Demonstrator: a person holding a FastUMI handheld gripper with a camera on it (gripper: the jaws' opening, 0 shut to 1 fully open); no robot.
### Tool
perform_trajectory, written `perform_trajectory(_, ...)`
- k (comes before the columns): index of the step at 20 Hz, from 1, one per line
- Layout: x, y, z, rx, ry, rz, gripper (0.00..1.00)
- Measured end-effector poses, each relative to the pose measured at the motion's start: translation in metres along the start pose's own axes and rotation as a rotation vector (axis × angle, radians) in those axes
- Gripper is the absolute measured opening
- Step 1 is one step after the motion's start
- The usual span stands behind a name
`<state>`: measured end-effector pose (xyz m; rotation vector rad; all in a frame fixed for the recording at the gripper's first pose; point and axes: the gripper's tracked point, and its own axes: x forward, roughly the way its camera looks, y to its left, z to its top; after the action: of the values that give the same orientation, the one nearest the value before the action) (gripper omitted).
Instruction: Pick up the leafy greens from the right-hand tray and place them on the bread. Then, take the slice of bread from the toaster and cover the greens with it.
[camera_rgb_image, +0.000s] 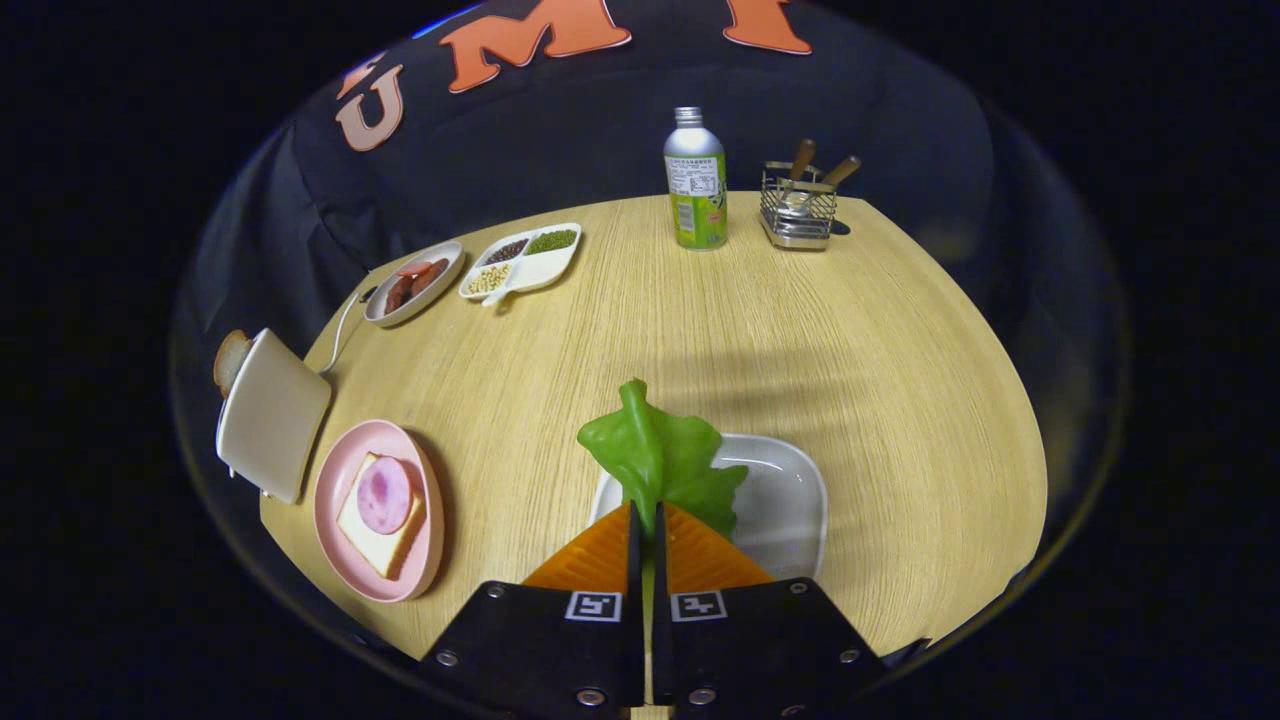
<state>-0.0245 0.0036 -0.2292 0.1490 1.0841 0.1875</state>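
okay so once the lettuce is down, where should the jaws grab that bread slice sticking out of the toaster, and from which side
Grip the bread slice by its exposed rounded top, the part standing clear of the toaster slot. Come along the slot's line, one jaw on each flat face, then pull straight out. For now the gripper is shut on the lettuce leaf above the white tray.

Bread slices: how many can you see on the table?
2. One bread slice lies on the pink plate under a round of ham; another slice pokes from the toaster. The toaster may hide more.
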Motion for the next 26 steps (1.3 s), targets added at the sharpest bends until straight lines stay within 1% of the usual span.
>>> perform_trajectory(3, -0.013, 0.025, 0.014, -0.014, -0.045, 0.060, 0.04)
perform_trajectory(7, -0.025, 0.055, 0.024, -0.056, -0.077, 0.118, 0.04)
perform_trajectory(15, -0.026, 0.117, 0.021, -0.126, -0.068, 0.240, 0.03)
perform_trajectory(26, -0.013, 0.188, 0.006, -0.236, -0.020, 0.320, 0.04)
